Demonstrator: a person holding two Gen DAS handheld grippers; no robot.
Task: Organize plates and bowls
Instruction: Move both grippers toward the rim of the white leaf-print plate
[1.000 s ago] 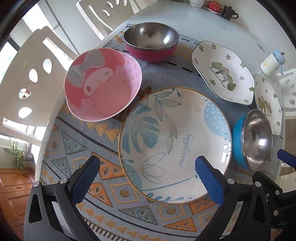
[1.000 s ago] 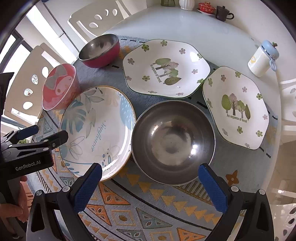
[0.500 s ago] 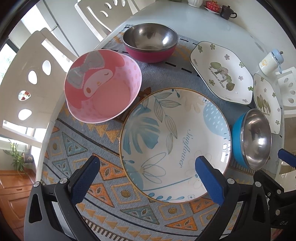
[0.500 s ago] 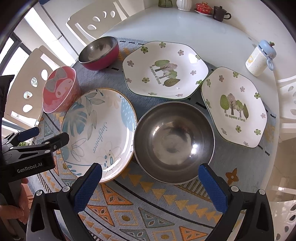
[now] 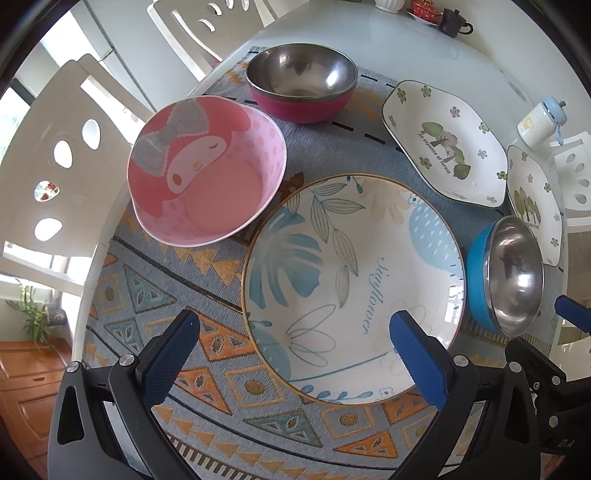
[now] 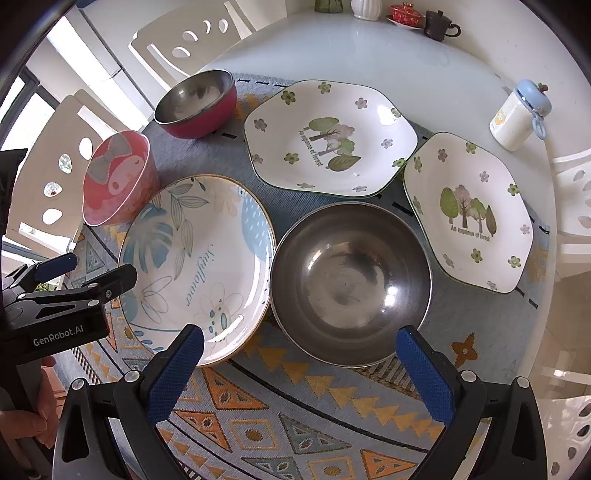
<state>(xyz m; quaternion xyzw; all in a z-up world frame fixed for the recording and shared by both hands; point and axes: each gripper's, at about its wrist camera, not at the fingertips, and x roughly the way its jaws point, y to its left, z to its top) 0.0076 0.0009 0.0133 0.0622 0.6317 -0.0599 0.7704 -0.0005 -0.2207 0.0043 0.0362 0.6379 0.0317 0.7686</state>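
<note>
A round leaf-print plate (image 5: 351, 284) (image 6: 195, 266) lies on the patterned mat. My left gripper (image 5: 295, 332) hovers open over its near edge, holding nothing. Left of the plate stands a pink cartoon bowl (image 5: 207, 170) (image 6: 114, 181). A steel bowl with a red outside (image 5: 301, 81) (image 6: 195, 101) sits at the back. A steel bowl with a blue outside (image 5: 506, 273) (image 6: 351, 280) sits right of the plate, and my right gripper (image 6: 299, 354) hangs open above its near rim. Two hexagonal tree-print plates (image 6: 328, 136) (image 6: 469, 210) lie behind and to the right.
A white jar with a blue lid (image 6: 521, 110) stands at the far right. A dark cup (image 6: 437, 26) and a red lidded cup (image 6: 406, 11) sit at the table's back. White chairs (image 5: 59, 158) ring the round table. A hand (image 6: 22, 413) holds the left gripper.
Both cameras have drawn back slightly, so the dishes sit a little lower in view. No dish has moved and both grippers stay open.
</note>
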